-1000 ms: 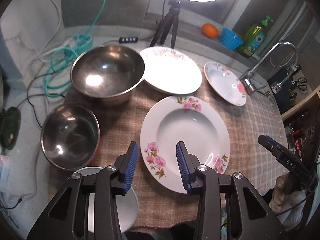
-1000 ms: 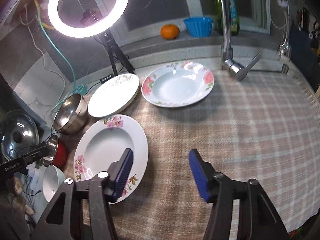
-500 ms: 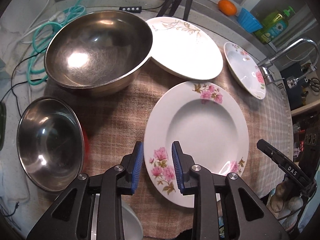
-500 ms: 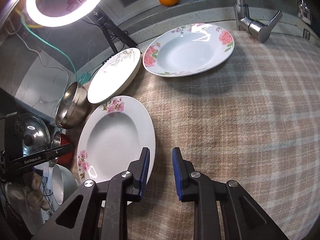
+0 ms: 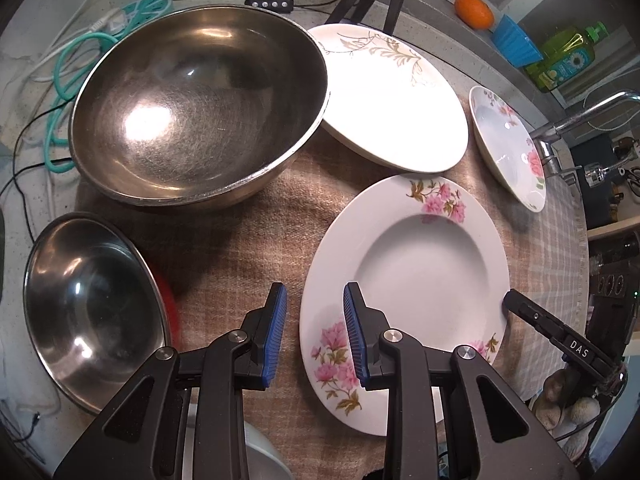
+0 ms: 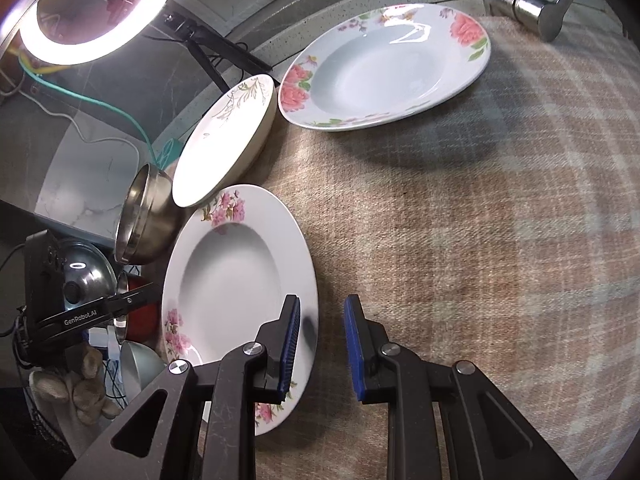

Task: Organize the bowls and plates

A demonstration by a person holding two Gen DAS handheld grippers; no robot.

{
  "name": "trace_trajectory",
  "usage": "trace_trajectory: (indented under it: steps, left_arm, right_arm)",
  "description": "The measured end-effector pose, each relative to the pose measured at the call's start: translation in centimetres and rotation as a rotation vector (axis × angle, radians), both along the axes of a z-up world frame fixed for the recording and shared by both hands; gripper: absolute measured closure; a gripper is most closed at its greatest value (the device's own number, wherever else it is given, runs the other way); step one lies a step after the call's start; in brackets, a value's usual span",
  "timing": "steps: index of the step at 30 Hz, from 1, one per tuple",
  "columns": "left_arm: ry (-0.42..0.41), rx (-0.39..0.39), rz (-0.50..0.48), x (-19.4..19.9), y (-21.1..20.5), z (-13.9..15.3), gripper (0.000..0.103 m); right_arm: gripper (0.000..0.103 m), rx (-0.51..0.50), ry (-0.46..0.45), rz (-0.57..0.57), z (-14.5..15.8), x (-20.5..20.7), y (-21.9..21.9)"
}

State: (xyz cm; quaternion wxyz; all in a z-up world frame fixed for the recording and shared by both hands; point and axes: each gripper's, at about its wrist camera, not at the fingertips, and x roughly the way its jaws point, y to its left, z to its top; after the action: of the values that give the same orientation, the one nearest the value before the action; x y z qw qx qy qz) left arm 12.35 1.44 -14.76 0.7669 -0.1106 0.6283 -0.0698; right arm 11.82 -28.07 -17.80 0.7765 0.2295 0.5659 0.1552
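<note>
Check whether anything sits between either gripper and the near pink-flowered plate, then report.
Nothing visible does. The left gripper straddles the near rim of the pink-flowered plate, and the right gripper straddles its opposite rim; both are open, with only cloth around.

The left tool (image 5: 314, 330) is held parted astride the near rim of the pink-flowered plate (image 5: 404, 292), beside two steel bowls (image 5: 196, 108).
</note>
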Motion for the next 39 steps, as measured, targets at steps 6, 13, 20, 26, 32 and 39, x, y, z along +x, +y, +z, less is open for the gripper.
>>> trace_trajectory:
  steps: [6,13,20,26,32,39]
  left_arm:
    - [0.032,-0.008,-0.004,0.2,-0.2,-0.7,0.076]
    - [0.047,-0.012,-0.028,0.3,-0.5,-0.9,0.081]
    - [0.05,-0.004,-0.044,0.6,-0.7,-1.1,0.081]
    - [0.037,0.016,-0.062,0.3,-1.4,-1.1,0.08]
    - [0.046,0.013,-0.069,-0.4,-1.9,-1.2,0.08]
    - [0.062,0.001,-0.065,-1.3,-1.8,-1.2,0.081]
  right_arm:
    - [0.084,0.006,0.008,0.008,-0.2,0.2,0.2]
    - [0.085,0.023,0.023,0.028,-0.5,0.7,0.8]
    - [0.087,0.021,0.023,0.057,-0.5,0.6,1.6]
    - [0.087,-0.004,0.027,0.062,-0.2,0.5,1.7]
    - [0.087,-0.012,0.036,0.058,-0.1,-0.2,1.5]
    - [0.087,-0.012,0.043,0.049,0.0,-0.9,1.2]
